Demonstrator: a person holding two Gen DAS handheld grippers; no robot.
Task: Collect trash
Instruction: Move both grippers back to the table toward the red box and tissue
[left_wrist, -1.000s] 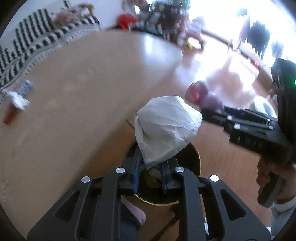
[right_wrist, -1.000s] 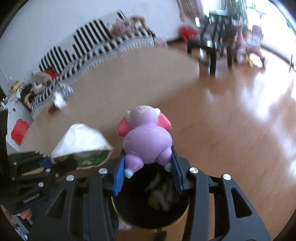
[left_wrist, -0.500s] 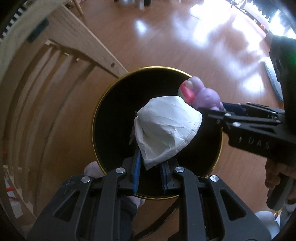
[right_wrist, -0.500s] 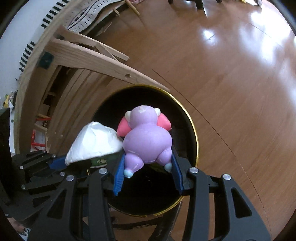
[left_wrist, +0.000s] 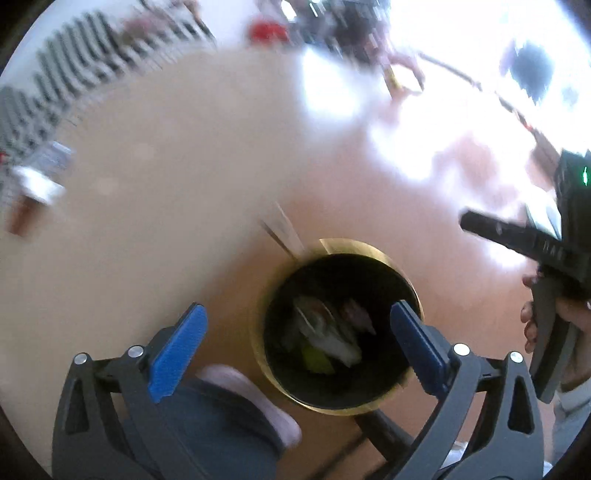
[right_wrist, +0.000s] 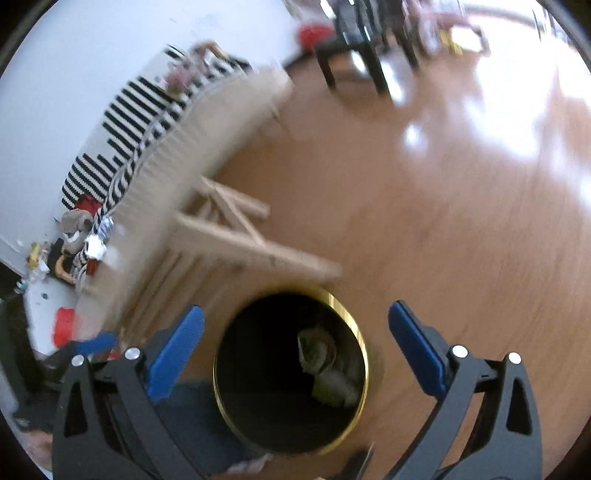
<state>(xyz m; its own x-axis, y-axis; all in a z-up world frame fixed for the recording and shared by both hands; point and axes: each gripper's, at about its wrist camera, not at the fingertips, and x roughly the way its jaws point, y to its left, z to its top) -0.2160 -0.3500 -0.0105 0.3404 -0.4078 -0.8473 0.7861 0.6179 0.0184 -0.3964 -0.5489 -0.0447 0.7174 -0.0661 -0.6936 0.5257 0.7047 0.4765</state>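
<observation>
Trash (left_wrist: 325, 339) lies inside the round black gold-rimmed bin (right_wrist: 360, 343) under both your grippers, left gripper (left_wrist: 295, 347) and right gripper (right_wrist: 295, 345) spread and empty. Drop looks finished; next, probably fetch the blurred litter (left_wrist: 35, 186) on the tabletop (left_wrist: 166, 166).

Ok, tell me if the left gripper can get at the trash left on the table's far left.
Probably yes. The left gripper is open and empty above the bin, and the bare tabletop leads unobstructed to the blurred scraps, though they lie well away.
</observation>
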